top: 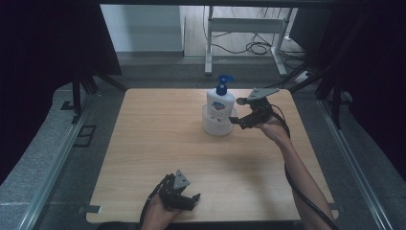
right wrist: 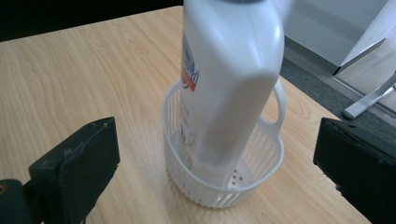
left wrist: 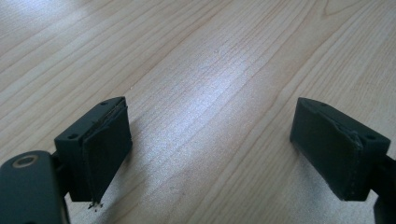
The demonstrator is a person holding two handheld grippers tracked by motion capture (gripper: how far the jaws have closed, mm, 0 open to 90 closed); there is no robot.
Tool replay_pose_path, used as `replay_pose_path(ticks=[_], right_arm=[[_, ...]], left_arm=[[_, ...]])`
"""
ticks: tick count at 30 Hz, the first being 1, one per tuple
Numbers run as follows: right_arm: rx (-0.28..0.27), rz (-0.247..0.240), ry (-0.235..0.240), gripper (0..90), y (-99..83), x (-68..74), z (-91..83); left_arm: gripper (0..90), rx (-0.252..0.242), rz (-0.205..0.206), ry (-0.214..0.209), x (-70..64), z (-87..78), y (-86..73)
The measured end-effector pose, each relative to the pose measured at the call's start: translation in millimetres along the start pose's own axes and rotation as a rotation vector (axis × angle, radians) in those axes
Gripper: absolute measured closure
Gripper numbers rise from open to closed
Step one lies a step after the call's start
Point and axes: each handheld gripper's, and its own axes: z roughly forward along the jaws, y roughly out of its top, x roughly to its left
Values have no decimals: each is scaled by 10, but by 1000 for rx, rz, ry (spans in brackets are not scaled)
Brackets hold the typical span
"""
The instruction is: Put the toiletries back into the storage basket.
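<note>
A white pump bottle (top: 220,105) with a blue pump head stands in a small white slotted basket (top: 216,127) at the table's far middle. From the right gripper view the bottle (right wrist: 231,79) leans inside the basket (right wrist: 266,158). My right gripper (top: 238,111) hovers just right of the bottle, open, with nothing between its jaws (right wrist: 215,163). My left gripper (top: 194,200) rests low near the front edge of the table, open over bare wood (left wrist: 210,149).
The wooden table (top: 158,143) has grey floor on both sides. Beyond its far edge stand metal desk legs (top: 209,52) and loose cables (top: 258,47). Dark curtains hang at the left and right.
</note>
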Motion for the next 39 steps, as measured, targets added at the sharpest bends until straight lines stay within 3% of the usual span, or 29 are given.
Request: replay_pose_path(ticks=[16,39], right_arm=[[0,10,-10,0,-137,182,-136],[18,-11,-16,0,-365,525,-390]], left_arm=[[120,0,0,0,0,0,0],[121,0,-2,0,-3,-2,1]])
